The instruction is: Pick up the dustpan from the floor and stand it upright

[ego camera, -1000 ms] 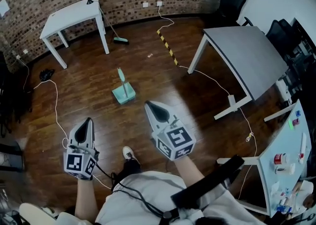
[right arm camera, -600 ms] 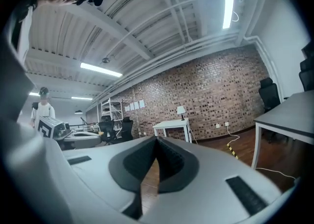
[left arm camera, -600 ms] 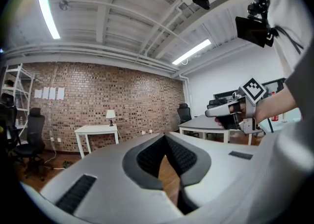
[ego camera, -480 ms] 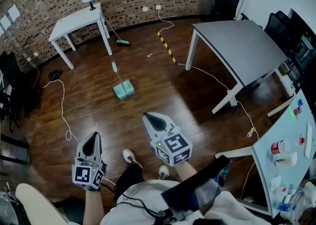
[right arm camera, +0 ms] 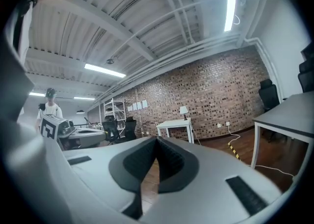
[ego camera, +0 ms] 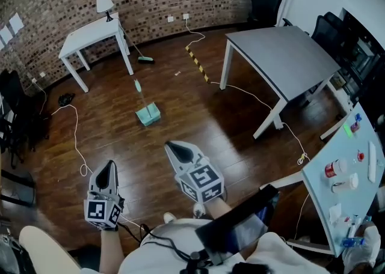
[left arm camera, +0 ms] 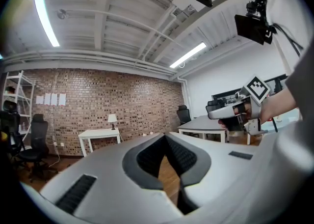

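Observation:
The teal dustpan (ego camera: 148,113) lies flat on the dark wood floor, its handle (ego camera: 138,85) pointing toward the white table. It is well ahead of both grippers and shows only in the head view. My left gripper (ego camera: 109,166) is held level at the lower left, shut and empty. To its right, my right gripper (ego camera: 174,146) also points forward, shut with nothing in it. In the left gripper view the jaws (left arm camera: 165,137) meet at their tips, and the right gripper (left arm camera: 230,112) shows at the side. The right gripper view shows its own tips (right arm camera: 157,142) together.
A white table (ego camera: 90,26) with a lamp (ego camera: 104,2) stands by the brick wall, a broom (ego camera: 143,58) beside it. A grey table (ego camera: 283,56) is at the right. Cables (ego camera: 75,140) and striped tape (ego camera: 198,65) lie on the floor. A pale blue table (ego camera: 337,194) holds bottles.
The person has shifted across the floor, and both grippers went along, still shut. They now sit lower and further left in the head view. The dustpan lies where it was.

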The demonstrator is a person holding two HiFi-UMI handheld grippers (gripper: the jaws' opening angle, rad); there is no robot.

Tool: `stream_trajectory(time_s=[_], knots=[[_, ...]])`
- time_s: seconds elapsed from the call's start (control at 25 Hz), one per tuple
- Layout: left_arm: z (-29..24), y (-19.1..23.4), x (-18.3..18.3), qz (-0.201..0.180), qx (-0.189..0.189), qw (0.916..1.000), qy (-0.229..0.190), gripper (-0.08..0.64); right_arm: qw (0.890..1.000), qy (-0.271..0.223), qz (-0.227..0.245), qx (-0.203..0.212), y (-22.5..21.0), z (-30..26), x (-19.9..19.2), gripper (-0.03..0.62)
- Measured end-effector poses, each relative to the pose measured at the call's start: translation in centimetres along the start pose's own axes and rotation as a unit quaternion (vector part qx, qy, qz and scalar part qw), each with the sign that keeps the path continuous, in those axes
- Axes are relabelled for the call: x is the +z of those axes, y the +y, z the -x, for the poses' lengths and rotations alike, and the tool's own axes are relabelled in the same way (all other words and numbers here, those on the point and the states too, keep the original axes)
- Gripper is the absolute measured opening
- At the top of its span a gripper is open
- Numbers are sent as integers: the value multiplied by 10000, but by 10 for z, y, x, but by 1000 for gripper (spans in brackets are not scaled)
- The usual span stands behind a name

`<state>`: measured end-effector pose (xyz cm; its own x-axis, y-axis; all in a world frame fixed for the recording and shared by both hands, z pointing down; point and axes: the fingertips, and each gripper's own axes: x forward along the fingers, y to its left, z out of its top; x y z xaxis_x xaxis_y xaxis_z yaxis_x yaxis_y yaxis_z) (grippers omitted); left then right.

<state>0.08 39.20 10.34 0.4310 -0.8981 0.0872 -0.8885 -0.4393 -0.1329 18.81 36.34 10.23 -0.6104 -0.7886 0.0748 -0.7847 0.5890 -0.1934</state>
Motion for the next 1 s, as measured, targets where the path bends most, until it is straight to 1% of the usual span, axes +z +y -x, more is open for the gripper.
stream_trajectory(time_s=[0.08, 0.2, 0.44, 0.64, 0.92, 1.0], knots=[[0, 12, 6, 64, 72, 9999, -88, -6, 10000, -40, 65, -3, 5, -4, 5, -20], [-6, 23, 15, 33, 58, 9997, -216, -6, 9998, -165, 86, -35, 11, -11, 13, -20], [-18, 17, 14, 85, -100, 9994, -316, -6, 9995, -189, 240, -72, 17, -22, 13, -20], [-27, 17, 19, -78, -276, 9990, -351, -6, 9992, -265, 283, -118, 15, -32, 20, -20], [-27, 22, 15, -63, -221, 9992, -328, -6, 9990, -280, 342, -47, 16, -40, 21, -20], [-27, 27, 16, -89, -151, 9993, -323, -6, 9990, -287, 347, -27, 19, -43, 22, -20]])
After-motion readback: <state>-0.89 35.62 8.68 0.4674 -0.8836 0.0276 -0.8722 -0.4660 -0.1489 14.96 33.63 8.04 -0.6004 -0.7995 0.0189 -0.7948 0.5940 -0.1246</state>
